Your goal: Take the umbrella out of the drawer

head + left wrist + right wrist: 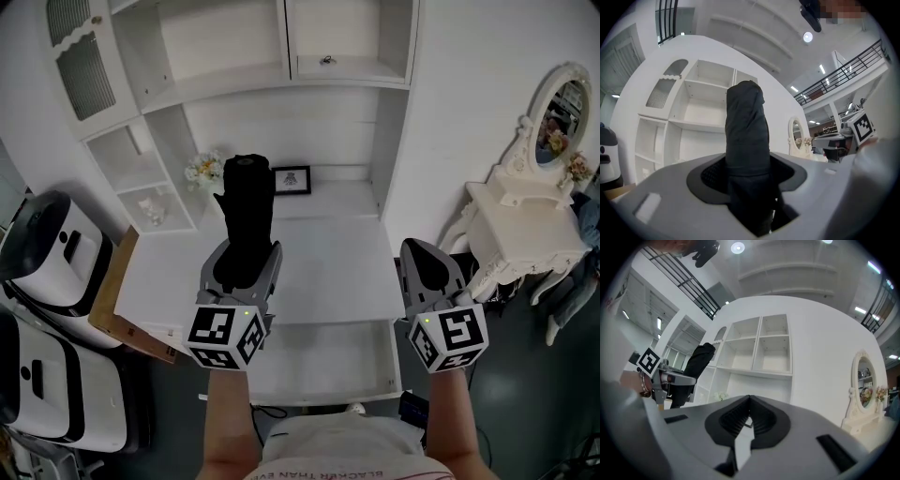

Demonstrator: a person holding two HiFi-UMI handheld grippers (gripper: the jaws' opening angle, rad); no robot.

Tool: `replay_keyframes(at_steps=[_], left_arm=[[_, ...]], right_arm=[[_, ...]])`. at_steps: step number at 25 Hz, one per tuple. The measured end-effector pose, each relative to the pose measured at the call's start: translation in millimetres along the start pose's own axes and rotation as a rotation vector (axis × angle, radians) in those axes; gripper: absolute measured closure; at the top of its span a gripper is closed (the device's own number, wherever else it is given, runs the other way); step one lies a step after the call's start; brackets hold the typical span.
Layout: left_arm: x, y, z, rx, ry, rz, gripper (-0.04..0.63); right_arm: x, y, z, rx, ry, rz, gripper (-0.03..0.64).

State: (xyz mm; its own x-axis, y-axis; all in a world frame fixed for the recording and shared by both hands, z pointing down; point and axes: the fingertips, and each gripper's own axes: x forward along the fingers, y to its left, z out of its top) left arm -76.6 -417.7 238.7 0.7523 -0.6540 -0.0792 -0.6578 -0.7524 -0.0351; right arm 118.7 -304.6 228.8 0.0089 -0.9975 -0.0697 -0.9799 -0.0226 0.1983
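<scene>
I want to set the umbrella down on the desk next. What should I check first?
1. Left gripper clamped on umbrella: ok.
2. Umbrella lifted clear of drawer: ok.
3. Right gripper empty, jaws together: ok.
4. Free room on desk top in front of the picture frame: ok.
5. Drawer shut: not ok, it stands open.
6. Umbrella strap fastened: cannot tell.
</scene>
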Motion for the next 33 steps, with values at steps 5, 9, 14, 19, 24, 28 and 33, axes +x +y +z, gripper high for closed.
replay_keyframes(at_steps=[5, 9, 14, 19, 24, 28, 33], left_arm=[[-9.7, 8.0, 28.0, 0.028, -0.101, 0.035, 0.337], [-15.4, 7.3, 41.9, 0.048, -0.153, 0.048, 0.337], [-19.5, 4.6, 46.5, 0.033, -0.173, 0.039, 0.336], [-21.7, 6.0, 48.3, 0.029, -0.185, 0.035, 0.336], [-23.2, 5.4, 49.2, 0.025, -0.181, 0.042, 0.336], [-24.3, 4.5, 50.0, 0.028, -0.173, 0.037, 0.336], [-26.4, 2.1, 53.1, 0.020, -0.182, 0.039, 0.336]], right_arm=[[4.9, -0.6, 10.9, -0.012, -0.033, 0.003, 0.609], [8.9, 3.1, 19.1, -0.024, -0.044, 0.007, 0.611], [12.7, 8.4, 23.5, -0.036, -0.047, 0.009, 0.609], [12.4, 10.4, 23.9, -0.032, -0.051, 0.004, 0.609], [9.8, 10.1, 21.8, -0.022, -0.048, 0.000, 0.609], [10.0, 11.0, 21.6, -0.014, -0.045, 0.001, 0.610], [9.5, 11.9, 22.4, -0.017, -0.047, 0.009, 0.611]])
